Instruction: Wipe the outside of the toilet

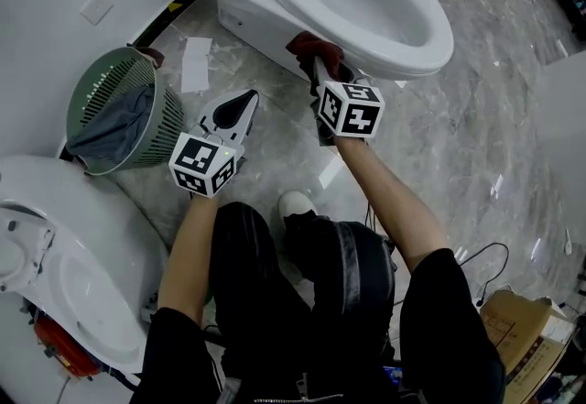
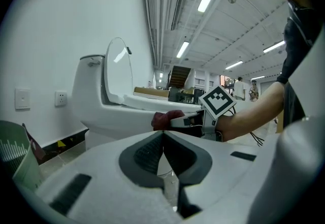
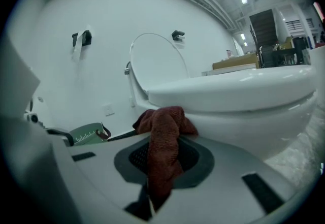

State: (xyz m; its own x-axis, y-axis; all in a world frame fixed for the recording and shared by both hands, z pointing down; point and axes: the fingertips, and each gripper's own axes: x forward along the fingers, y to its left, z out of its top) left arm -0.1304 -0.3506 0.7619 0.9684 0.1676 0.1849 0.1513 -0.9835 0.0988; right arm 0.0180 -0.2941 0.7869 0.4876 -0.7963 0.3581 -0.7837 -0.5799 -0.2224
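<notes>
1. While I squat on the grey marbled floor [image 1: 458,146], a green ribbed plastic basket [image 1: 103,86] stands at far left, with a grey cloth [image 1: 119,123] inside.
2. My left gripper [image 1: 245,102] hovers just right of it, low over the floor, jaws pressed together on nothing.
3. My right gripper [image 1: 320,72] clenches a dark red terry cloth [image 1: 316,49].
4. That cloth touches the outer wall of the white ceramic toilet [image 1: 438,47], just beneath the seat rim; its lid stands raised.

Green ribbed basket [image 1: 163,114] holding grey cloth [image 1: 114,129], white paper [image 1: 195,63] on marble floor [image 1: 458,136], cardboard box [image 1: 526,338]
</notes>
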